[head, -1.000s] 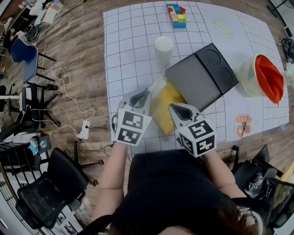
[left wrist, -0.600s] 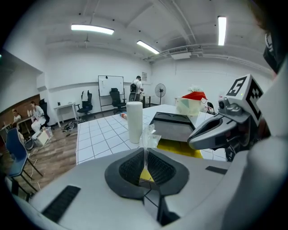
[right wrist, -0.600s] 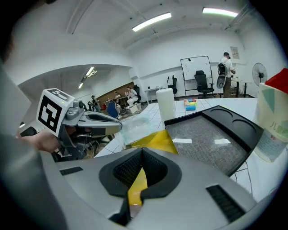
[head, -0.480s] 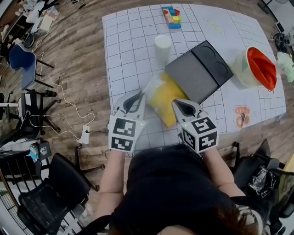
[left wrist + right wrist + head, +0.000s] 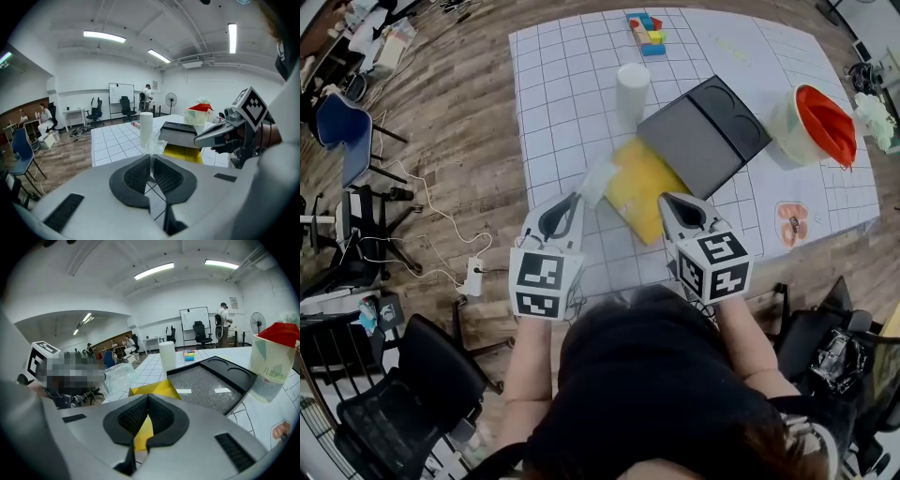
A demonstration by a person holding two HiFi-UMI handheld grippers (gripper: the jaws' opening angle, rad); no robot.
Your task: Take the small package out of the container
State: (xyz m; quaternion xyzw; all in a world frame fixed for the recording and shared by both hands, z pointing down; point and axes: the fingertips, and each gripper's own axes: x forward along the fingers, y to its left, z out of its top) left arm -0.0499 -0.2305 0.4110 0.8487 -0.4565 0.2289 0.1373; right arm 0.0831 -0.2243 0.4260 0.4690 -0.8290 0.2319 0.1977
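A flat yellow package [image 5: 645, 186] lies on the grid mat, and a crumpled clear plastic bag [image 5: 596, 178] lies at its left end. My left gripper [image 5: 571, 201] is shut on a thin edge of that clear bag [image 5: 154, 146], with film showing between its pads [image 5: 140, 174]. My right gripper [image 5: 669, 201] is shut on the near corner of the yellow package [image 5: 154, 389]; yellow shows between its pads [image 5: 161, 416]. How much of the package is still inside the bag I cannot tell. Both grippers sit at the table's near edge, a package-width apart.
A black two-part tray [image 5: 705, 139] lies just behind the package. A white cylinder [image 5: 632, 86] stands behind the bag. A white bucket with an orange liner [image 5: 814, 127] is at the right, coloured blocks [image 5: 642, 33] at the far edge. Chairs and cables are on the floor to the left.
Both grippers have drawn back toward me and slightly apart. The clear bag has been pulled left along the yellow package, so more yellow shows. Both stay shut.
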